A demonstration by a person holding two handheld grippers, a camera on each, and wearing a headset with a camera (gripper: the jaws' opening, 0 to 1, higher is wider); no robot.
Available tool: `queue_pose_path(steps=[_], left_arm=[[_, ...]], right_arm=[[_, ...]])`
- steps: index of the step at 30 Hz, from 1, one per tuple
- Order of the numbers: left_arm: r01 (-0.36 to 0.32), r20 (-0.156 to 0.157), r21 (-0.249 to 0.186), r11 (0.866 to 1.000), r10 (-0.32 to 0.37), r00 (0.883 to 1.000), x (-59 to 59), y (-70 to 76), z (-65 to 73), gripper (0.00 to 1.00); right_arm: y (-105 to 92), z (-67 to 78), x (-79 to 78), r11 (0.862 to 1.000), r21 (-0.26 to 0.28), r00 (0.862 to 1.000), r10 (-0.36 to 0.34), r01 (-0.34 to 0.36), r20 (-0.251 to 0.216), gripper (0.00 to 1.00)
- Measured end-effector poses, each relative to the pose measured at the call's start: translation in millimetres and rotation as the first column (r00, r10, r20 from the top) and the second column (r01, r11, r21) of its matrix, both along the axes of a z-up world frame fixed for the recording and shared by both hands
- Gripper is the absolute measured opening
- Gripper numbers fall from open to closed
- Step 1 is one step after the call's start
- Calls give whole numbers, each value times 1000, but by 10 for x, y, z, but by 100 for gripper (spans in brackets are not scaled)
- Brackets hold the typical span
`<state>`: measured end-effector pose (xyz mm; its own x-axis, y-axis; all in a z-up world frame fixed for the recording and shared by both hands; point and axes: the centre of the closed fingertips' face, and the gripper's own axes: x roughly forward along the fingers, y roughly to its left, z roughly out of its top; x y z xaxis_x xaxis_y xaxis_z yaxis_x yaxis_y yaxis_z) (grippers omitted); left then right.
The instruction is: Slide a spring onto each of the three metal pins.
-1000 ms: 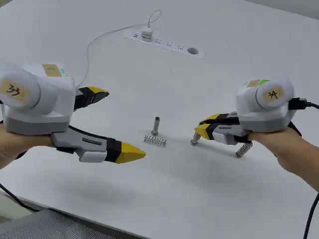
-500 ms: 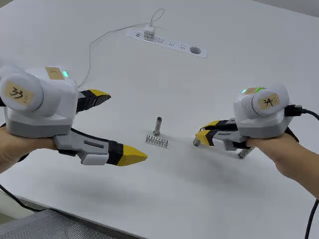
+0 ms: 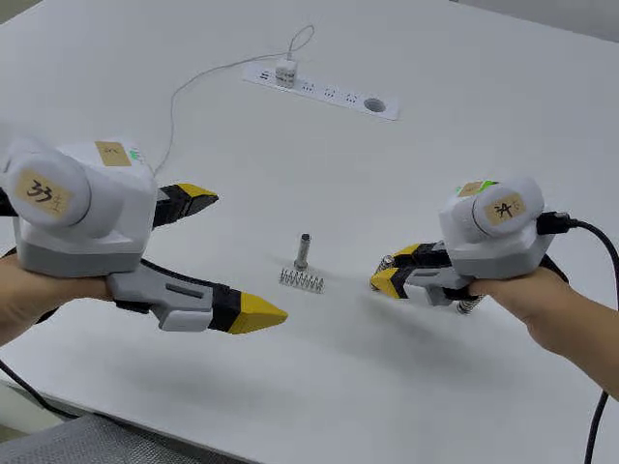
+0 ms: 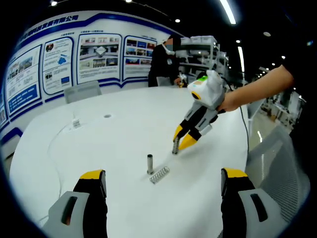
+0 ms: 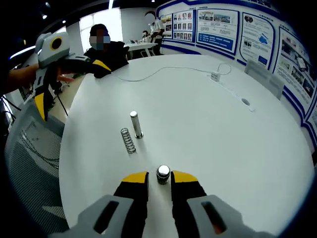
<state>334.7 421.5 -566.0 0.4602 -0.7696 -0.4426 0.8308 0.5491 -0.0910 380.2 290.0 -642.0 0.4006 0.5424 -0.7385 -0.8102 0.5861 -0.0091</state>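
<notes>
- The left gripper (image 3: 232, 256) hovers over the white tabletop (image 3: 338, 387) with its yellow-tipped tongs spread wide, holding nothing.
- The right gripper (image 3: 387, 278) has its tongs drawn nearly together on either side of a short metal pin already wearing a coil spring (image 5: 163, 173). I cannot tell whether they actually pinch it.
- A second spring-covered pin (image 3: 471, 304) peeks out just under the right gripper's body.
- The bare steel pin (image 3: 304, 249) stands upright between the two grippers. The loose silver coil spring (image 3: 301, 280) lies flat just beside its base.
- Judged from this, two pins are done and the third is in hand.
- The next move calls for pinching the loose spring near one end, tipping it upright and centring its bore over the pin, which may topple if nudged.
</notes>
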Motion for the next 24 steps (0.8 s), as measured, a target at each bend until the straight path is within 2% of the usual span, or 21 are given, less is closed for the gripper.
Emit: queue_pose_path(steps=[4, 14, 24], left_arm=[[12, -2, 13, 1000, -12, 1000, -30, -12, -16, 99], [29, 13, 11, 1000, -29, 999, -57, -45, 45, 99], [31, 23, 19, 999, -32, 999, -92, 21, 92, 99]], right_arm=[[-35, 26, -26, 1000, 5, 1000, -8, 9, -3, 19], [-80, 151, -109, 999, 17, 999, -36, 36, 11, 20], [-80, 26, -308, 996, 33, 996, -83, 84, -32, 21]])
